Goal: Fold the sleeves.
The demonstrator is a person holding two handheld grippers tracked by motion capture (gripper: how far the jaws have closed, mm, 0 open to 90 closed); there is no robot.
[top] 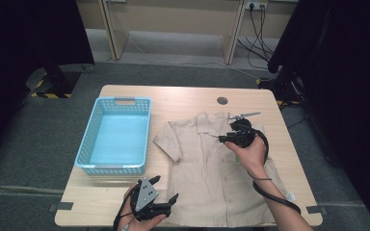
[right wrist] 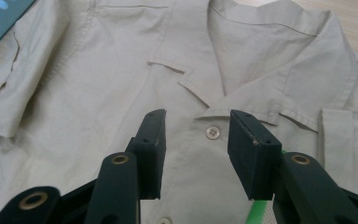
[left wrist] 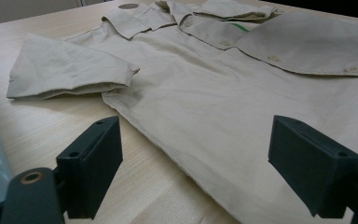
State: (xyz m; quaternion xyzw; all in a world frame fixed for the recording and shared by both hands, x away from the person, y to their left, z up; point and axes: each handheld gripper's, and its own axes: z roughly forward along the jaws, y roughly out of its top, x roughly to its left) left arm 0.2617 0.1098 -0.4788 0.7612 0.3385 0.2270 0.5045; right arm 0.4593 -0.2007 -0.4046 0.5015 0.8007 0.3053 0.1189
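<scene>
A beige short-sleeved shirt (top: pixel 207 168) lies flat on the wooden table (top: pixel 173 96), front side up, collar toward the far edge. My right gripper (top: pixel 225 134) hovers over the chest just below the collar. In the right gripper view its pads stand apart over the top button (right wrist: pixel 212 132) and the gripper (right wrist: pixel 196 135) is open with nothing between them. My left gripper (top: pixel 166 188) sits at the table's near edge by the shirt's lower left hem. In the left gripper view it (left wrist: pixel 196 158) is wide open over the hem (left wrist: pixel 168 149), empty.
A light blue plastic basket (top: pixel 89 139) stands empty on the table's left half, beside the shirt's sleeve (top: pixel 166 142). A round cable hole (top: pixel 222 100) sits near the far edge. Dark curtains and desk legs stand beyond the table.
</scene>
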